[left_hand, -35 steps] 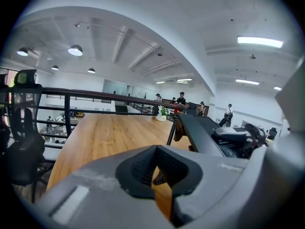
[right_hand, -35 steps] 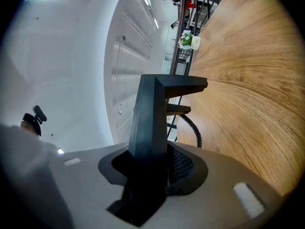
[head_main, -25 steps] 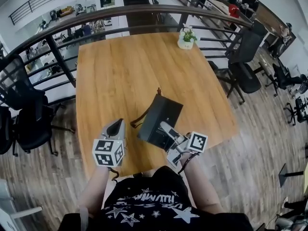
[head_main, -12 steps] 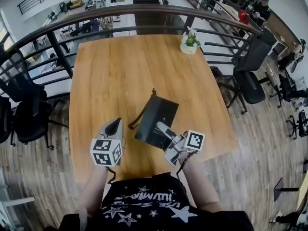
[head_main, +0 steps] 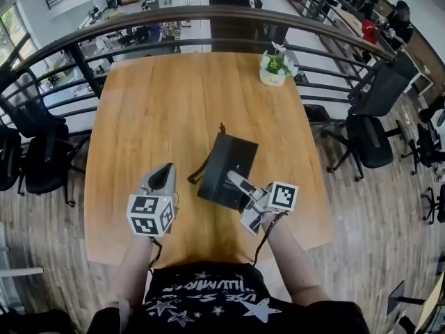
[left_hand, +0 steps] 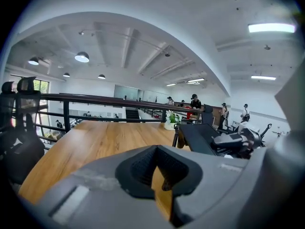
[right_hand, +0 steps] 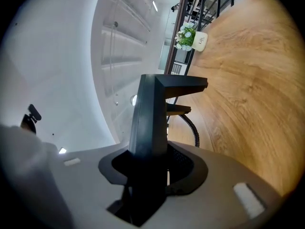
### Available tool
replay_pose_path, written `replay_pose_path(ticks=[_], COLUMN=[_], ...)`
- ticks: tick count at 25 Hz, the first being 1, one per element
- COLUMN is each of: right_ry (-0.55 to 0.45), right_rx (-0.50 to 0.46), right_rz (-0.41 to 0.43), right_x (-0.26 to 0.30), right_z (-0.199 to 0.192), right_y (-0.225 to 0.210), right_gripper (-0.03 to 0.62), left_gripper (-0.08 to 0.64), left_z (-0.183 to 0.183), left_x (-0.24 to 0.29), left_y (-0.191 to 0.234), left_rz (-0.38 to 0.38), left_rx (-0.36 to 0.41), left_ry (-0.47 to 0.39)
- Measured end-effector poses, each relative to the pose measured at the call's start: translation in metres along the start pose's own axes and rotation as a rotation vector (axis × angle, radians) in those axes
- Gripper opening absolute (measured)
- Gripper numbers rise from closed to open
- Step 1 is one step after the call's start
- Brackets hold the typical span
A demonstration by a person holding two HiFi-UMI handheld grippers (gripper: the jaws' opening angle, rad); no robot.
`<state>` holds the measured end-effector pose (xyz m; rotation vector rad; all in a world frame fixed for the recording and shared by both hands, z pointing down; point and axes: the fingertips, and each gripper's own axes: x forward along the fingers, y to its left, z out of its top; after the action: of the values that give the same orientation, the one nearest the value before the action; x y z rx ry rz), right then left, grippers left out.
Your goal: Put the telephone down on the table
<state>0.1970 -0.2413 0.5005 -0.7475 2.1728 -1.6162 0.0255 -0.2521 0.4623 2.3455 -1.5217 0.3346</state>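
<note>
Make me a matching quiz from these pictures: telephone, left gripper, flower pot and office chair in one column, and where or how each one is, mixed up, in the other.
1 telephone
2 left gripper
3 flower pot
4 office chair

A on the floor beside the table
B at the table's far edge
C holds nothing
D gripped by the right gripper

Pairs: 1-D, 2-C, 3-B, 4-A

Left gripper [left_hand: 156, 151] closed, empty, above wooden table [left_hand: 105, 137], black telephone [left_hand: 200, 138] at right
</note>
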Motion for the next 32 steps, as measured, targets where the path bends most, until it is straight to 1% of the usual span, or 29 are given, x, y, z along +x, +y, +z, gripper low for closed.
replay_pose_path(ticks=[7,12,16,21,24,26,27,29,30,31,32], right_ry=[0.082,0.127,0.155,0.199,0.234,0.256,0.265,0.277,0.284,0.292,0.303], right_rx=[-0.031,-0.016,-0.020,-0.021,-0.031,-0.060,-0.065,-0.023,-0.014,-0.028,-0.065], right_rz=[-0.015,-0.067,-0.065,-0.099,-0.079,-0.059,-0.073,-0.139,-0.145,-0.122,-0.073], right_x=[-0.009,-0.001,0.007,0.019,0.025,0.031,0.032,0.031,0.032,0.035,0.039], right_z=[0.047,0.071,0.086,0.102,0.112,0.120,0.124,0.126,0.126,0.127,0.128], right_y=[-0.034,-0.059,-0.074,-0.093,-0.102,-0.106,-0.112,-0.127,-0.131,-0.131,-0.127], right_gripper=[0.160,0.160,0.160,0.160,0.160,0.160,0.160,0.160,0.160,0.160,0.160], left_gripper=[0.002,0.002,0.002,0.002,0.002,0.002,0.002,0.002,0.002,0.002,0.002], left_z=[0.010,0.009,0.003,0.005,0.006,0.006,0.005,0.002,-0.001,-0.004,-0.006], left_x=[0.038,0.061,0.074,0.092,0.102,0.109,0.111,0.115,0.117,0.118,0.118], left_y=[-0.021,-0.024,-0.023,-0.015,-0.014,-0.012,-0.011,-0.009,-0.008,-0.007,-0.006], left_rz=[0.037,0.048,0.064,0.077,0.093,0.102,0.105,0.111,0.114,0.117,0.119], left_rx=[0.006,0.003,-0.009,-0.025,-0.024,-0.035,-0.046,-0.065,-0.069,-0.070,-0.071], left_ry=[0.006,0.030,0.050,0.055,0.057,0.063,0.066,0.070,0.073,0.076,0.080])
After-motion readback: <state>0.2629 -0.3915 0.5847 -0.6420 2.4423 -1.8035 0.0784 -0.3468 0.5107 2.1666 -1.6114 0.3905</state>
